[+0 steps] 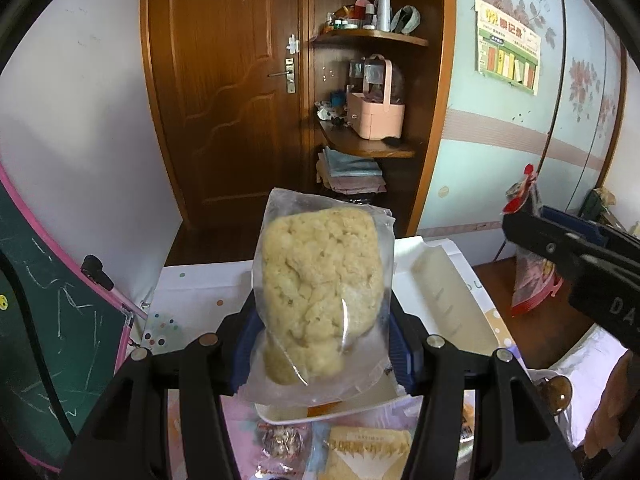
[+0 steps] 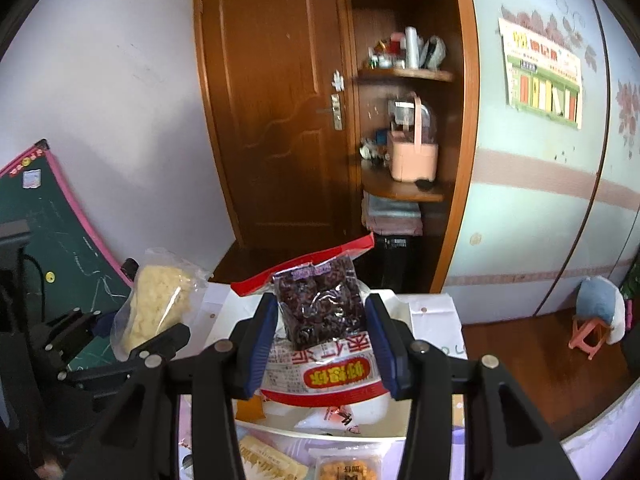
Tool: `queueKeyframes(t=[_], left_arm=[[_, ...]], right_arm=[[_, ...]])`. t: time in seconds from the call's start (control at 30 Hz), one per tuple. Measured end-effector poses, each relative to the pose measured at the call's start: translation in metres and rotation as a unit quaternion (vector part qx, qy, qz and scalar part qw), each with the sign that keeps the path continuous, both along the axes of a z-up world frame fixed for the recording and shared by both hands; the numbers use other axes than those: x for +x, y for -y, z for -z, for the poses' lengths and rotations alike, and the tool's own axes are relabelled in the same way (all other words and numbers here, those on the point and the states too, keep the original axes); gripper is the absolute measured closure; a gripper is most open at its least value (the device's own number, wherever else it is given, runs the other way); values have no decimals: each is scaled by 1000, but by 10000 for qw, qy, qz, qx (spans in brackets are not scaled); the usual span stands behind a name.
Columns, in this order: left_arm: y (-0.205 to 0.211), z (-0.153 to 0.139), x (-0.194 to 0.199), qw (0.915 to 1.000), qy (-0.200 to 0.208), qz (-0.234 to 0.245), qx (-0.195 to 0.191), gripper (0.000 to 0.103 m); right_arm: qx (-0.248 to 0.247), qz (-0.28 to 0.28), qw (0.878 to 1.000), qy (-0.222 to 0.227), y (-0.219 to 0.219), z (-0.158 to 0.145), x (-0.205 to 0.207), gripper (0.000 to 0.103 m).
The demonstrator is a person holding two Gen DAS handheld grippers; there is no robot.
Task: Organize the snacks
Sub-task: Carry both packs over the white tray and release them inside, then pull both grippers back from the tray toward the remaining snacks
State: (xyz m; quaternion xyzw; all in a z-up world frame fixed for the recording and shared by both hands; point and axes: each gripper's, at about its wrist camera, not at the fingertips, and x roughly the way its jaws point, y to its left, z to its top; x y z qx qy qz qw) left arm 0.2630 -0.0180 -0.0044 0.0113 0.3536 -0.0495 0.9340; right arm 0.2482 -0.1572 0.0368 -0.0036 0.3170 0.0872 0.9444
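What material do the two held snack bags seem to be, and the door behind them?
The pale snack bag looks like thin clear glossy plastic: contents show through, glare streaks. The red bag seems printed plastic film with a clear window, also shiny. The door appears varnished brown wood, though possibly veneer.

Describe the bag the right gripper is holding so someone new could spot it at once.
Start at the brown wooden door on the far wall and drop to the white tray on the table in front of it. Above the tray, the right gripper pinches an upright red-and-white bag. Its clear window shows dark, purplish dried fruit, unlike the clear bag of pale yellow puffed snack held to its left.
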Motion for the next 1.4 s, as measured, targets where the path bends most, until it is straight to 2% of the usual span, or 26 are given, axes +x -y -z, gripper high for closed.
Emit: queueKeyframes(t=[0.3,0.37,0.4,0.43,0.53,0.6,1.13,1.4], left_arm=[[4,41,37,9994,-307,-96,125,48],[5,49,41,9993,-310,-64,176,38],[6,52,43,9992,-317,-73,221,18],[6,53,44,9992,-289,-115,264,7],[7,54,39,9994,-92,-149,311,7],[7,54,39,9993,-136,-122,320,7],[7,25,-11,9993,-10,44,371,7],[0,7,-54,9994,20,120,316,7]], right_arm=[[-237,201,9979,-574,-4,44,43,57],[-341,155,9974,-621,-8,52,50,57],[-407,140,9969,-659,-10,57,53,57],[-426,170,9965,-693,-10,61,55,54],[-362,274,9961,-759,-9,66,57,43],[-304,280,9962,-765,-8,67,55,41],[-214,353,9966,-713,8,47,13,41],[-239,330,9976,-560,17,26,-37,41]])
